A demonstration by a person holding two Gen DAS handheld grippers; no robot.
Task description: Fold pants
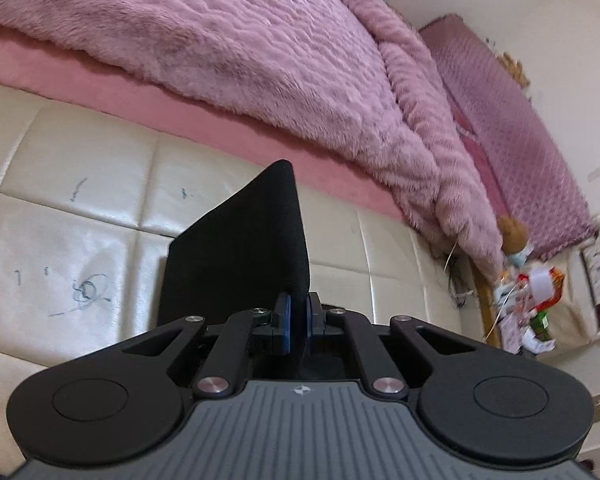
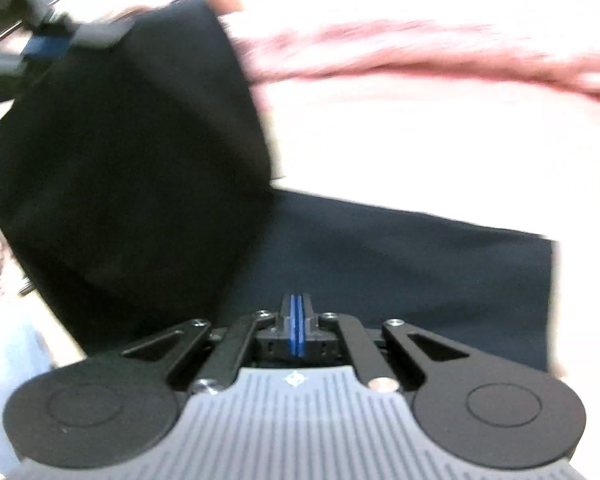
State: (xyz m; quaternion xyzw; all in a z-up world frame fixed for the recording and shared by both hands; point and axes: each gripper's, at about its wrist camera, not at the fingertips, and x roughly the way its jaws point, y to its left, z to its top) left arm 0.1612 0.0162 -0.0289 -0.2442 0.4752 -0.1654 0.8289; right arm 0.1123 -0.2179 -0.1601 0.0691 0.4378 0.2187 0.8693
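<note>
The black pants point(image 1: 244, 240) rise as a stiff flap from between the blue pads of my left gripper point(image 1: 298, 308), which is shut on the cloth. In the right wrist view the pants point(image 2: 420, 272) lie partly flat on a pale surface, and one part is lifted into a dark fold at the left. My left gripper point(image 2: 48, 46) pinches the top corner of that fold. My right gripper point(image 2: 296, 308) is low over the flat cloth with its blue pads pressed together on the near edge of the fold. The view is blurred by motion.
A cream quilted leather surface point(image 1: 80, 200) lies under the pants. A fluffy pink blanket point(image 1: 220, 40) covers the bed behind it. A purple quilted panel point(image 1: 520, 140) leans on the wall at right, with a teddy bear point(image 1: 514, 236) and colourful clutter point(image 1: 528, 304) at its foot.
</note>
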